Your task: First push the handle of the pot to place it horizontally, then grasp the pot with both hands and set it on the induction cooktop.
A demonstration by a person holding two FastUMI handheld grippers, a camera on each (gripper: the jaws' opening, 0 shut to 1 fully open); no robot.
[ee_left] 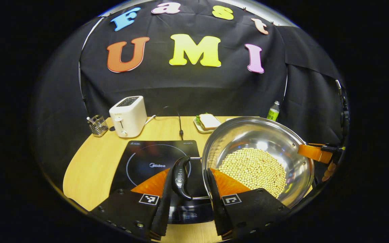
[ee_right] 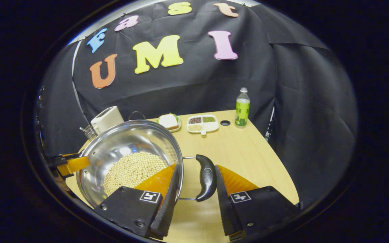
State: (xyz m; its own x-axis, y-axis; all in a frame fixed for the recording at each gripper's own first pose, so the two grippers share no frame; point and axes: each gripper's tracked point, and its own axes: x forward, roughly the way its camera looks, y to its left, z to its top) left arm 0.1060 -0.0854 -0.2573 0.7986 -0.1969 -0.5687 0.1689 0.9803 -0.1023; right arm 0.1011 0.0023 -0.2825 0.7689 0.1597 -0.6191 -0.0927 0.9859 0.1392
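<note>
A steel pot [ee_left: 258,135] holding soybeans [ee_left: 253,167] hangs over the right edge of the black induction cooktop [ee_left: 147,158]. My left gripper [ee_left: 189,168] spans the pot's black left handle [ee_left: 181,177]. One finger lies against the handle's outer side and the other at the pot's rim. In the right gripper view, my right gripper [ee_right: 197,166] clamps the same way over the pot's other handle [ee_right: 206,177] and the rim of the pot [ee_right: 123,141]. Each view shows the opposite gripper at the pot's far handle, the right gripper [ee_left: 316,153] and the left gripper [ee_right: 73,165].
A white toaster [ee_left: 128,115], a wire utensil holder [ee_left: 98,125] and a sandwich on a plate [ee_left: 208,122] stand at the back of the wooden table [ee_right: 248,155]. A divided tray of grains [ee_right: 202,123] and a green bottle [ee_right: 242,108] sit back right.
</note>
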